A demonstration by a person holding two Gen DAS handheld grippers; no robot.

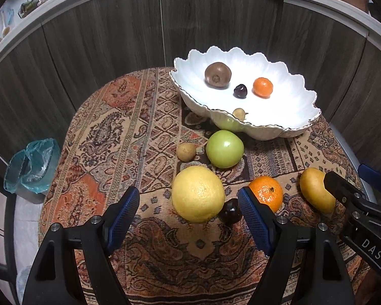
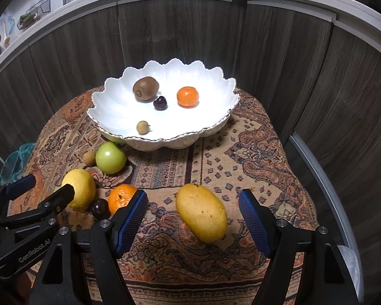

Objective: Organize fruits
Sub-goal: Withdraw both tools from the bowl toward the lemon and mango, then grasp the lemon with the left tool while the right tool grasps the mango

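While a kiwi (image 2: 145, 88), a cherry (image 2: 160, 103), a small mandarin (image 2: 187, 96) and a longan (image 2: 142, 127) already lie in the far bowl (image 2: 114, 106), six fruits wait on the worktop (image 2: 241, 157). Left tongs (image 1: 189, 212) gape released around the grapefruit (image 1: 198, 194); right tongs (image 2: 193, 214) gape around the mango (image 2: 202, 212).

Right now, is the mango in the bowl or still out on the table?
Out. The mango lies on the patterned cloth, well short of the white bowl, between the open right gripper pads, untouched.
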